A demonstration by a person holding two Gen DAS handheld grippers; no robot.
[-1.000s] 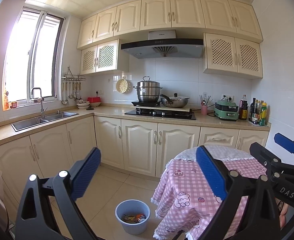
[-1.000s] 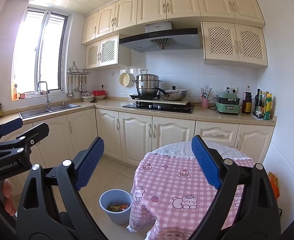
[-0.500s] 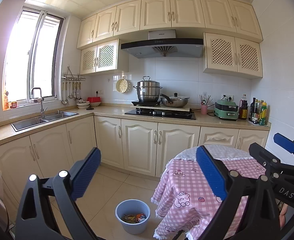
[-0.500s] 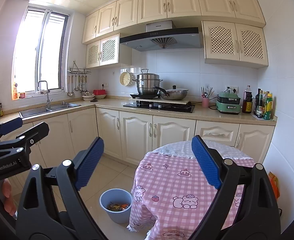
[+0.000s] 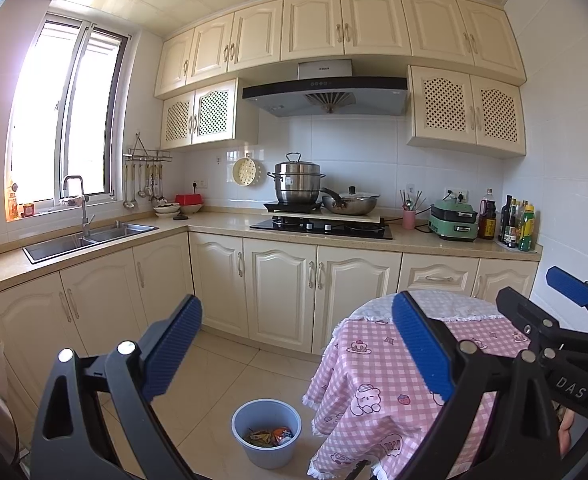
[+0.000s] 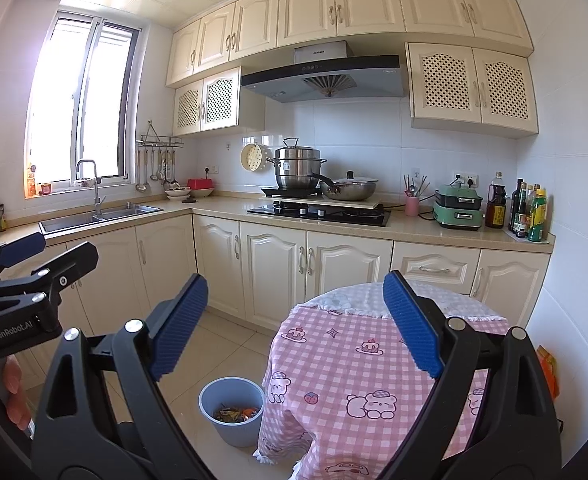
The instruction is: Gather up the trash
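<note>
Trash [image 5: 269,437] lies as a heap of crumpled wrappers inside a blue-grey bin [image 5: 241,432] on the tiled floor [image 5: 213,380], just left of the round surface under a pink checked cloth [image 5: 374,364]. Nothing but the cloth shows on that surface. Left tongs [image 5: 297,352] are held in the air, spread wide and gripping nothing, with the bin low between the blue pads. Right tongs [image 6: 296,322] are likewise spread wide and empty, framing the near half of the cloth; the bin [image 6: 209,404] sits lower left of it. Far behind, cream cabinets [image 6: 273,276] carry a hob with a steel pot [image 6: 297,170].
</note>
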